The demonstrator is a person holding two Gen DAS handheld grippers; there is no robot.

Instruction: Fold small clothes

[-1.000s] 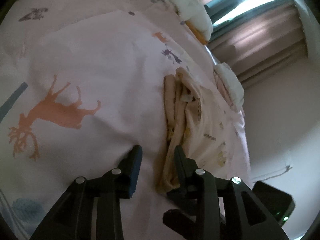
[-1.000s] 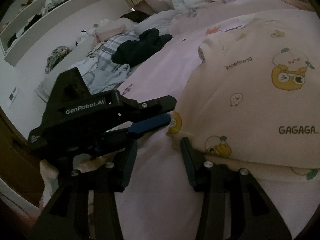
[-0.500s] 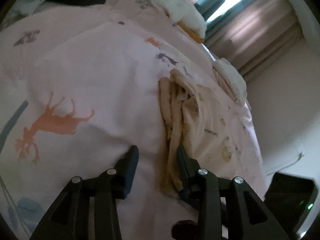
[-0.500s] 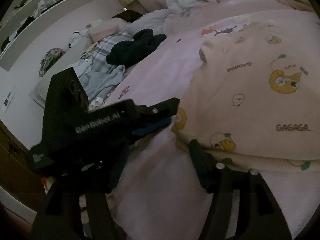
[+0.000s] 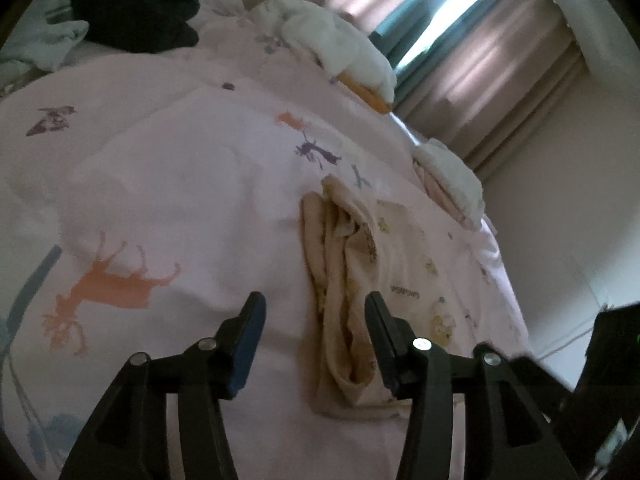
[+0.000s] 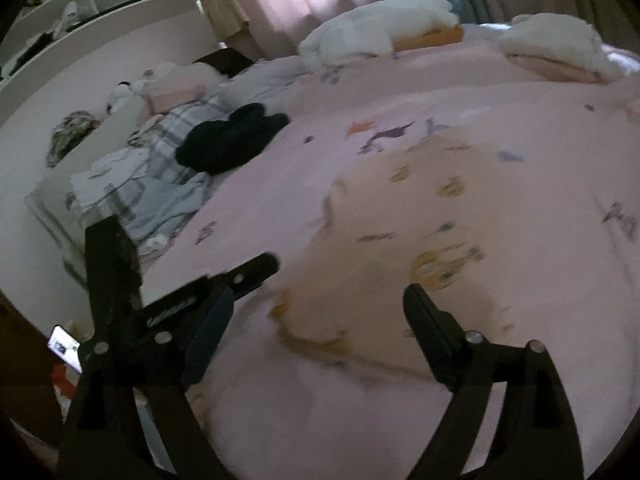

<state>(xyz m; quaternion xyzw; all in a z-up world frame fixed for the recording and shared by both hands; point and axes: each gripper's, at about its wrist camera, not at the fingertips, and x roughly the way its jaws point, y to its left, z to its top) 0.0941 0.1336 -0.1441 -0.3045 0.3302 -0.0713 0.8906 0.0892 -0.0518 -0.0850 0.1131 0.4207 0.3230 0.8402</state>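
Note:
A small cream garment with cartoon prints lies folded on the pink animal-print bedspread. Its layered folded edge faces my left gripper, which is open and empty, with the garment's near end between its fingers. In the right wrist view the garment lies flat and blurred ahead of my right gripper, which is wide open and empty above the garment's near edge. The left gripper's body shows at the lower left of that view.
A black garment and checked cloth lie at the bed's far side. White folded piles sit along the curtain side. A wall and a dark device lie right of the bed edge.
Both grippers have pulled back and up from the garment. The right gripper has opened wider and let go of the garment's edge. The left gripper has opened a little.

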